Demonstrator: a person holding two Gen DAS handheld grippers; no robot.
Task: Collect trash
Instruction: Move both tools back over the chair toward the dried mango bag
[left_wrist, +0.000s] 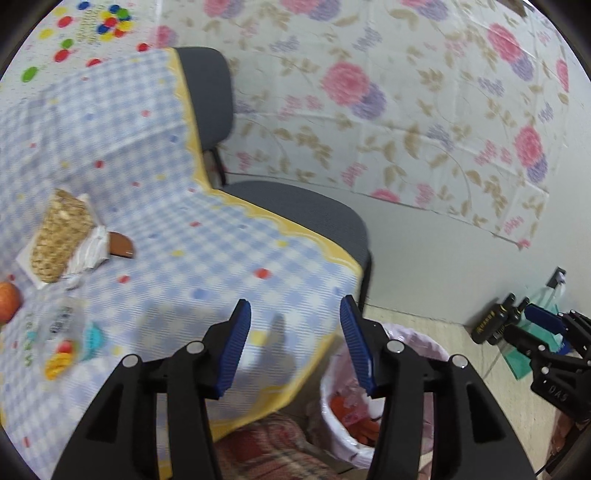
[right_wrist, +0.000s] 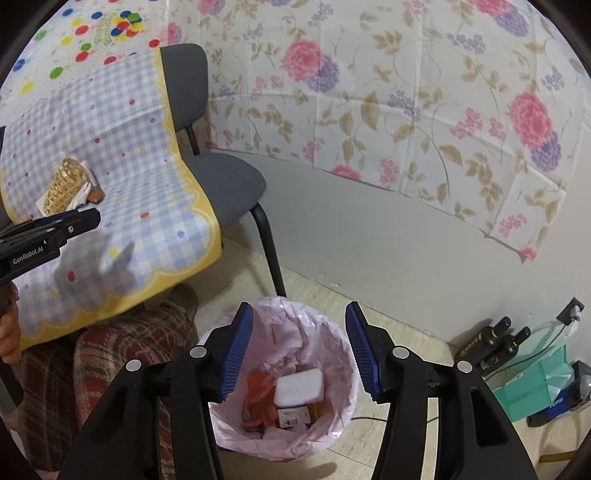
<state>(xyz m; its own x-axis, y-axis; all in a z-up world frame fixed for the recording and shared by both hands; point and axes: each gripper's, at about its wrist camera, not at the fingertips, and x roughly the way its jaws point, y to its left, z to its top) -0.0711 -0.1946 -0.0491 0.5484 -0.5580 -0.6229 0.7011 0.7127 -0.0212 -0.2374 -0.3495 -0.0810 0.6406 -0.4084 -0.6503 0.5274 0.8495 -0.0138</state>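
Wall: pale grey wall (right_wrist: 351, 229), its upper part hung with a floral sheet (right_wrist: 406, 92) of pink and purple blooms.
Far corner: a white sheet with coloured dots (right_wrist: 85, 33) hangs behind the table.
Floor: beige tiled floor (right_wrist: 399, 325) along the foot of the wall.
Furniture: grey padded chair (right_wrist: 225, 184) on black legs, at the table's edge; blue-checked tablecloth (right_wrist: 122, 147) with yellow scalloped border overhangs its seat.
Socket: wall outlet (right_wrist: 571, 310), low at right.

On the left wrist view, the table (left_wrist: 229, 236) is smeared by motion blur; small wrappers (left_wrist: 62, 343) at 8 o'clock cannot be identified. The trash bin (left_wrist: 343, 417) is half hidden behind the left hand-held gripper (left_wrist: 295, 317).
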